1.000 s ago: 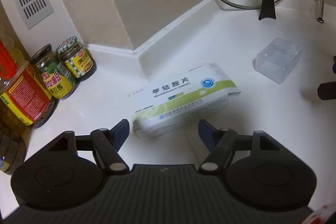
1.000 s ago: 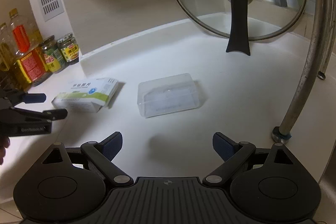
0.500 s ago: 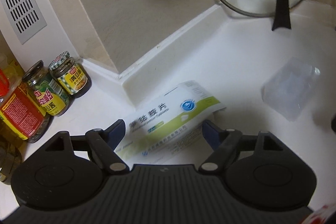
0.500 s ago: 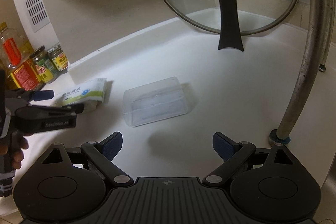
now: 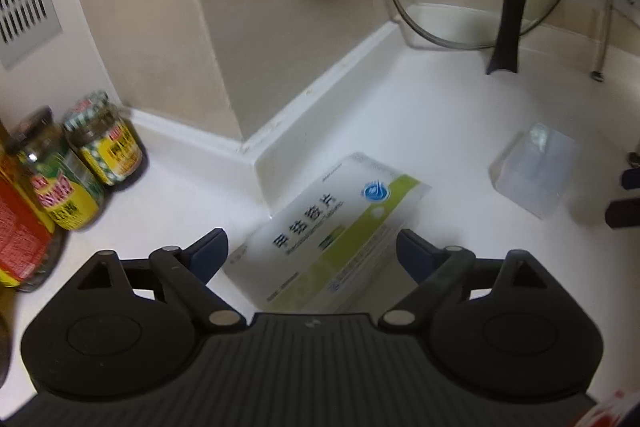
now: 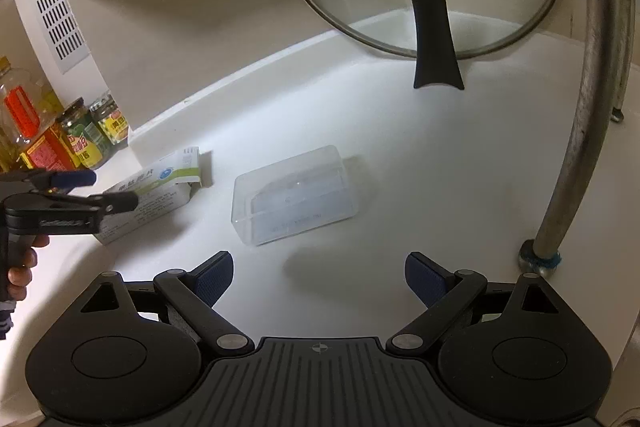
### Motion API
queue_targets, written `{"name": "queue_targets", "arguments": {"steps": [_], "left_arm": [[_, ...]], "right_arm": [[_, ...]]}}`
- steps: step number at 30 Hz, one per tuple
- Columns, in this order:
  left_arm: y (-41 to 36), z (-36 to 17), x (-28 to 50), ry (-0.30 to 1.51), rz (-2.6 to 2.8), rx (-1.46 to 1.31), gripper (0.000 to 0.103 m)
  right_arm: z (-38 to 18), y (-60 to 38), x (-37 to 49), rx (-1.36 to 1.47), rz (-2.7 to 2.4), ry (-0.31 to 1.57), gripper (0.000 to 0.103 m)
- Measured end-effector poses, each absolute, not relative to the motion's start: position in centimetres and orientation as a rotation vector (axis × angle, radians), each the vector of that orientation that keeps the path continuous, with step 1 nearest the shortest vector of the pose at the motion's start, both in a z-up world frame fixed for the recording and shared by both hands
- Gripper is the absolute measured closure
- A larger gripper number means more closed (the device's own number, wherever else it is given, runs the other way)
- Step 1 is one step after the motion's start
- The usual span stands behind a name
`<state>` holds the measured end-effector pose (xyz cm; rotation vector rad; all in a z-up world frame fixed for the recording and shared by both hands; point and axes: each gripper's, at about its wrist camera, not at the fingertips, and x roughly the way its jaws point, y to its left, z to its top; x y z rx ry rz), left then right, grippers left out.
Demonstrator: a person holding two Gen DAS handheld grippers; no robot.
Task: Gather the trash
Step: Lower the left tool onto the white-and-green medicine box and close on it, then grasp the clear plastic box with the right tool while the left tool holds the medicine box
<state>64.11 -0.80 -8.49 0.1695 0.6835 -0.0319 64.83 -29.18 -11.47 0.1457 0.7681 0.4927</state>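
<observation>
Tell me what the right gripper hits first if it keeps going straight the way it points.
Most likely the clear plastic box on the white counter: it lies just ahead of the open right gripper, slightly left of centre. Depth is uncertain; the gripper might meet bare counter first.

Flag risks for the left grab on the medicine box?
1. The medicine box lies slanted between the opening left tongs; closing could catch corners and twist it away.
2. Its end flap hangs open, so it may snag or crush.
3. The box sits against the wall ledge, leaving little room beyond it.
</observation>
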Motion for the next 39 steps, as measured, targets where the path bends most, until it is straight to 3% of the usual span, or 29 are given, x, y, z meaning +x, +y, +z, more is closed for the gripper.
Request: {"name": "queue_targets", "arguments": {"steps": [13,25,34,37,38,39], "left_arm": [[3.7,-9.7,65.0,0.704,-0.168,0.027,0.010],[-1.5,-9.9,61.6,0.686,-0.200,0.046,0.012],[-3.9,-10.5,65.4,0.752,-0.108,0.122,0.010],[-3.7,-10.7,66.1,0.764,-0.080,0.086,0.017],[-3.6,-10.8,66.3,0.767,-0.077,0.074,0.026],[-3.6,-10.8,66.4,0.767,-0.073,0.065,0.026]], "right_arm": [[-11.5,-29.6,64.7,0.139,0.457,0.768,0.011],[-11.4,-28.9,65.1,0.138,0.459,0.758,0.011],[-11.5,-27.7,65.4,0.092,0.483,0.721,0.011],[-11.5,-27.5,65.9,0.082,0.496,0.707,0.011],[-11.5,-27.4,66.1,0.078,0.499,0.700,0.011],[-11.6,-27.2,66.3,0.074,0.504,0.694,0.011]]}}
